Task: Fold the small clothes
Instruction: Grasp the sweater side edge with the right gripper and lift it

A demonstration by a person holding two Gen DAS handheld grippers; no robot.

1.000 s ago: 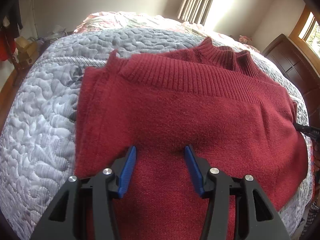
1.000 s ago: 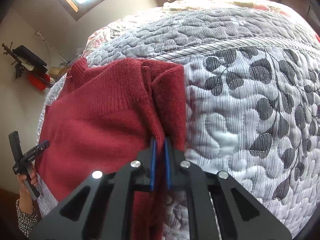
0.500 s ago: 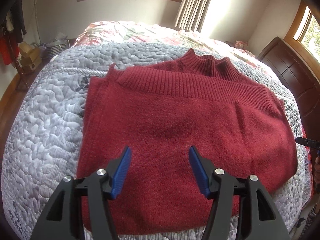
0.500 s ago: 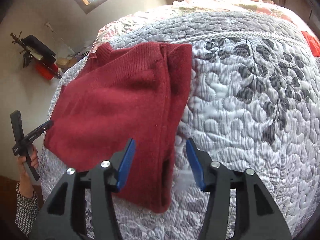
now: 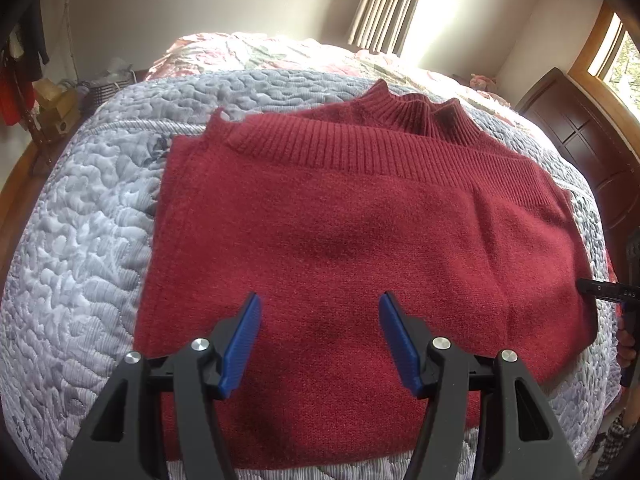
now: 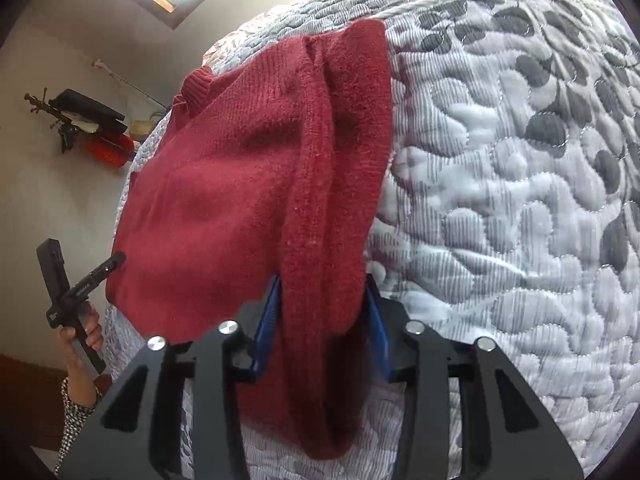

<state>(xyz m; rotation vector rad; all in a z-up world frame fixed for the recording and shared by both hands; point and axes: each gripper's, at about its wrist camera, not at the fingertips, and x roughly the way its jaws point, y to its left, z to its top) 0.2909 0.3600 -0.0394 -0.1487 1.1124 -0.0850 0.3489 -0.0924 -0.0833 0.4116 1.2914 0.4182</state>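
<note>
A dark red knit sweater lies folded on the quilted bed, ribbed hem and collar at the far side. My left gripper hovers open over the sweater's near edge, nothing between its blue pads. In the right wrist view the sweater stretches away to the left, and its thick folded side edge runs down between the fingers of my right gripper. That gripper is open, its jaws wide on either side of the fold. The left gripper shows at the far left, held in a hand.
The grey and white quilt covers the bed around the sweater. A dark wooden headboard stands at the right, and a shelf with clutter at the left. A hand with a checked sleeve is beside the bed.
My right gripper let go of the sweater's edge, pulled back open, then came forward so the fold sits between its fingers. My left gripper opened wider and drew back slightly.
</note>
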